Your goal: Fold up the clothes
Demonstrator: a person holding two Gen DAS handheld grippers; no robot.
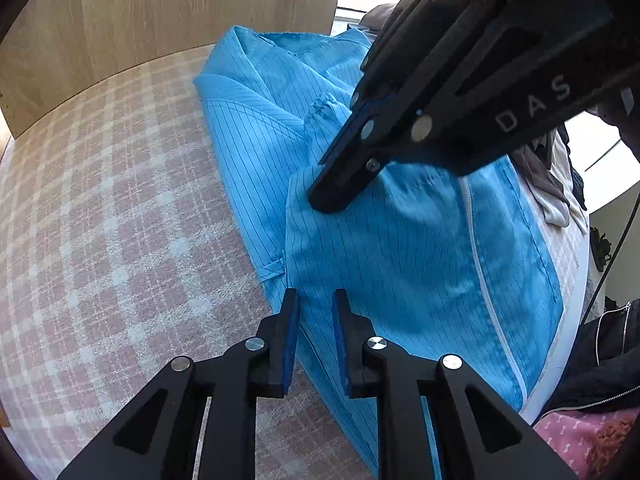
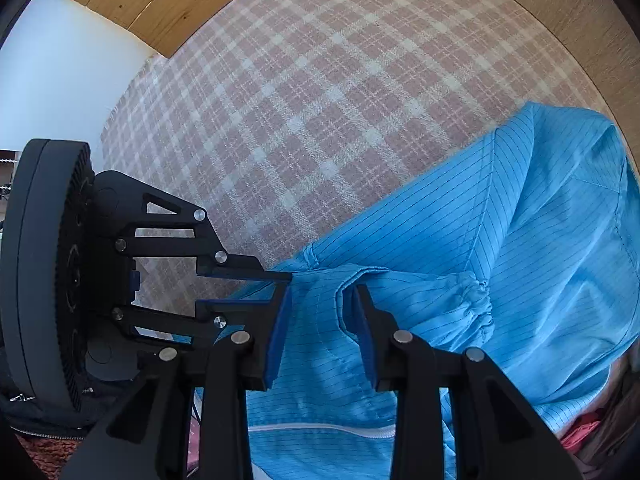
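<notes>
Thin blue pinstriped zip garment (image 1: 420,248) lay creased on pink-and-white checked woven bedcover (image 1: 120,220). Left hand-held gripper (image 1: 316,300) narrowly parted over its edge; right hand-held gripper (image 2: 322,300) straddled a fabric ridge, pads apart.

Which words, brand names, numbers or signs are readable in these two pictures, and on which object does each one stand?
"DAS": pale letters on the black body of the right tool, seen in the left wrist view; the word may run on past the picture's edge.
The blue pinstriped zip-up garment shows no readable label.
The pink-and-white checked cloth bears no text.
The right wrist view holds nothing readable.
</notes>
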